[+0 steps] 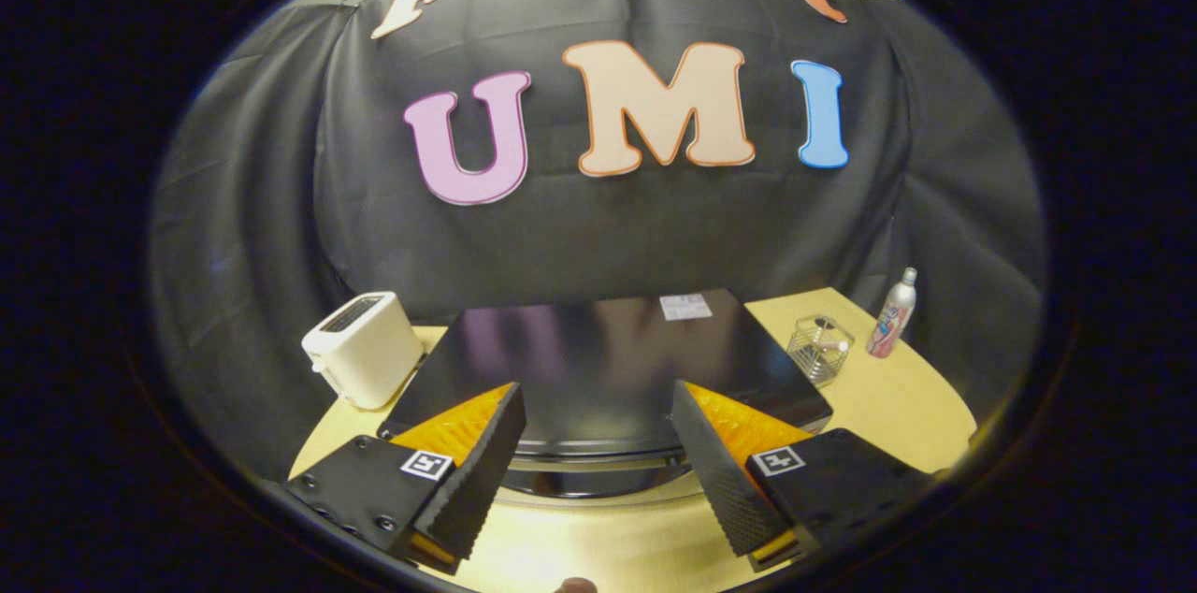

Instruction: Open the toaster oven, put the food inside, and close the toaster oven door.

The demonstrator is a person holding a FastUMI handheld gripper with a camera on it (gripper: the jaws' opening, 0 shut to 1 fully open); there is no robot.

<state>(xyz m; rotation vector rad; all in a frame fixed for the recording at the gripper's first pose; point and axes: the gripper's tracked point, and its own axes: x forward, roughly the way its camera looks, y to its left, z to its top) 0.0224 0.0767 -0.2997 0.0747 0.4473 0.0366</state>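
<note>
The black toaster oven (598,359) stands on the yellow table (898,397), seen from above, its glossy flat top just ahead of my fingers. Its front edge and the top of the door (598,471) show between and below the fingertips; the door looks closed. My gripper (598,411) is open, its two black-and-orange fingers (472,457) spread wide above the oven's front edge with nothing between them. I cannot make out the food from here.
A white pop-up toaster (363,348) stands left of the oven. To the right are a clear wire-like basket (820,348) and a slim silver bottle (893,312). Black cloth walls close in behind the table.
</note>
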